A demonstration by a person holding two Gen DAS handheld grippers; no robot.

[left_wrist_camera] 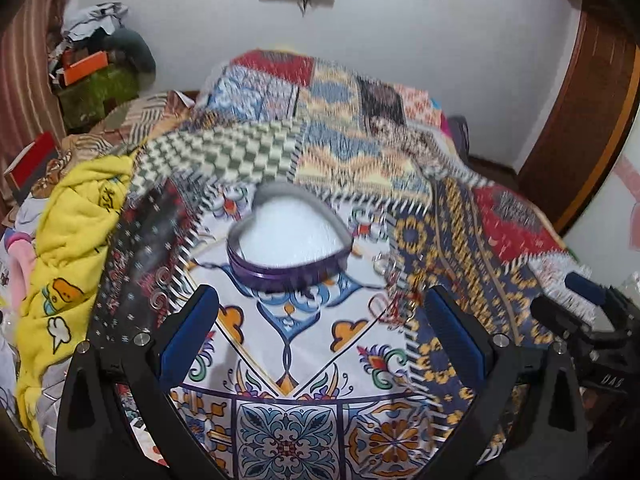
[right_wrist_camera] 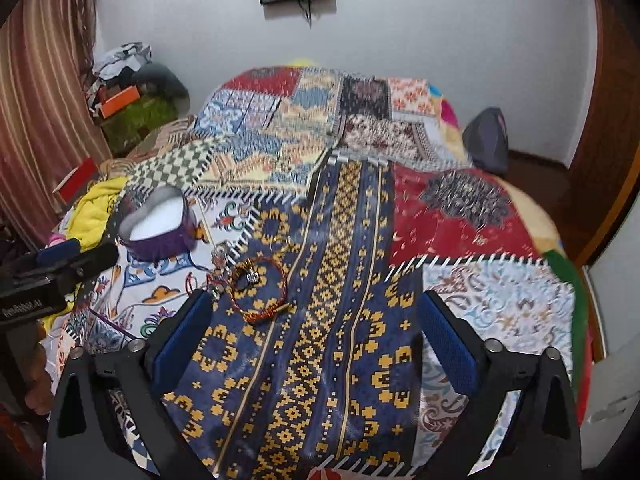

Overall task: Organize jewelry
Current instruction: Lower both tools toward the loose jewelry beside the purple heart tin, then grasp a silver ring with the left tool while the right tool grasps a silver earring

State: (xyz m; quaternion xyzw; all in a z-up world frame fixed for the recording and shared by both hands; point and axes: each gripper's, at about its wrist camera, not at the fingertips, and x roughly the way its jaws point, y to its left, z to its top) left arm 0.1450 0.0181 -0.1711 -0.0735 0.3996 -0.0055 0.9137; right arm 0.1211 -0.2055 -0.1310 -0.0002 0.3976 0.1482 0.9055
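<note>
On the bed, the red bracelet (right_wrist_camera: 258, 290) lies just right of the heart-shaped box (right_wrist_camera: 158, 226), probably tangled with earrings. Both jaws are released; the right gripper (right_wrist_camera: 316, 336) is nearer, bracelet ahead-left.

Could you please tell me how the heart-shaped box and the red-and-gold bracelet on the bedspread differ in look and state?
The heart-shaped box is a walled container, purple outside and white inside, standing open; the red-and-gold bracelet is a thin open ring lying flat. The box sits on the white floral patch, the bracelet on the blue-and-yellow patch. The box is much bulkier than the bracelet. Both rest on the bedspread, untouched by either hand-held gripper.
</note>
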